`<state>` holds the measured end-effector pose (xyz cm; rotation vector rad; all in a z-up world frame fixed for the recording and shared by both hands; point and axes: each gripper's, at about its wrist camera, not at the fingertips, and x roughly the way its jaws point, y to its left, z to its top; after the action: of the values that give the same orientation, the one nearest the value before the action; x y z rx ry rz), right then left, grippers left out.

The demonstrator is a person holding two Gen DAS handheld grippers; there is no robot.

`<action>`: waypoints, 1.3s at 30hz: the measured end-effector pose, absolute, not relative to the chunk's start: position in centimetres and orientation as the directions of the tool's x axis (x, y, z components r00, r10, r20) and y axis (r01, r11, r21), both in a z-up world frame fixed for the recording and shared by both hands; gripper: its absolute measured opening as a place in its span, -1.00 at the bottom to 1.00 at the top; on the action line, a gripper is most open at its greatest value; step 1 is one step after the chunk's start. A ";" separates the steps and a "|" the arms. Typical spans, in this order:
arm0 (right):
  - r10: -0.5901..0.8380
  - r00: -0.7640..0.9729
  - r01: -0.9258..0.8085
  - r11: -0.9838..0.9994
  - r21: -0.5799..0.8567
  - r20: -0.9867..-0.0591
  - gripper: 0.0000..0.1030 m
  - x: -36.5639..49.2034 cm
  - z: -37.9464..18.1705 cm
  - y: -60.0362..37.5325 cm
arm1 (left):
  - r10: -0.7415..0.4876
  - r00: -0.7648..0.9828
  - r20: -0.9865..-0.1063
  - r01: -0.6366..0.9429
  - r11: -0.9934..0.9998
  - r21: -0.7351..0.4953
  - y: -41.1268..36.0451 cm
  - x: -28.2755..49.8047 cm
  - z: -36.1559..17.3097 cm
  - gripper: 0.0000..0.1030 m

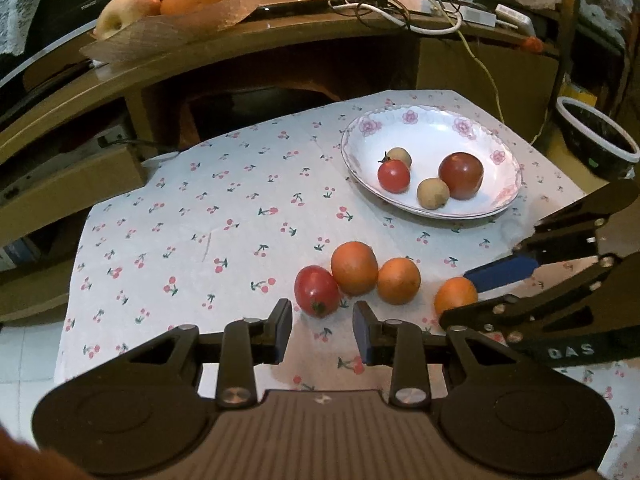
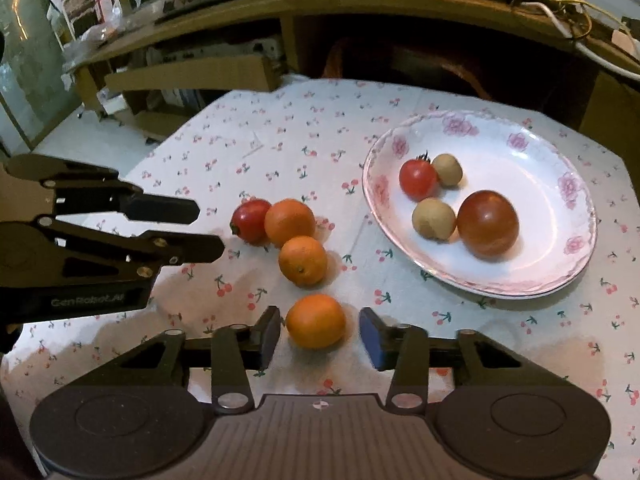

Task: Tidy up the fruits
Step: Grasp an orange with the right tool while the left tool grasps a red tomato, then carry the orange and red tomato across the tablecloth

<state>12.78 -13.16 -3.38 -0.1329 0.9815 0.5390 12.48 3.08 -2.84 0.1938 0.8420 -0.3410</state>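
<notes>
Right gripper [image 2: 316,334] jaws narrow around small orange [image 2: 316,321], not pressing. Left gripper [image 1: 323,330] jaws narrow, empty, just beside red tomato [image 1: 317,290]. Plate [image 1: 496,136] near tabletop far right corner.

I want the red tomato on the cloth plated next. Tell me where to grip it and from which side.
Grip the tomato across its round middle, coming down from above on its open left side. An orange touches its right flank, so a finger there must slip into the seam. It lies tipped, stem end toward the left gripper.
</notes>
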 end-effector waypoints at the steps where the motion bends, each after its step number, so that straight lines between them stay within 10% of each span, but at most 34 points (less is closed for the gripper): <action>1: 0.380 0.431 -0.494 0.858 0.139 -0.819 -0.36 12.8 -3.4 -13.2 | -0.211 0.620 -0.756 0.373 0.926 0.047 3.0 12.7 -3.1 -0.25; 39: 0.343 0.439 -0.481 0.871 0.106 -0.830 -0.36 10.2 -2.9 -15.2 | -0.234 0.564 -0.792 0.453 0.889 0.060 1.8 7.5 -4.0 -0.35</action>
<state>10.19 -15.19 -2.90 -0.1540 0.9923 0.5143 7.49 1.84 -4.05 0.2701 0.8847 -0.4103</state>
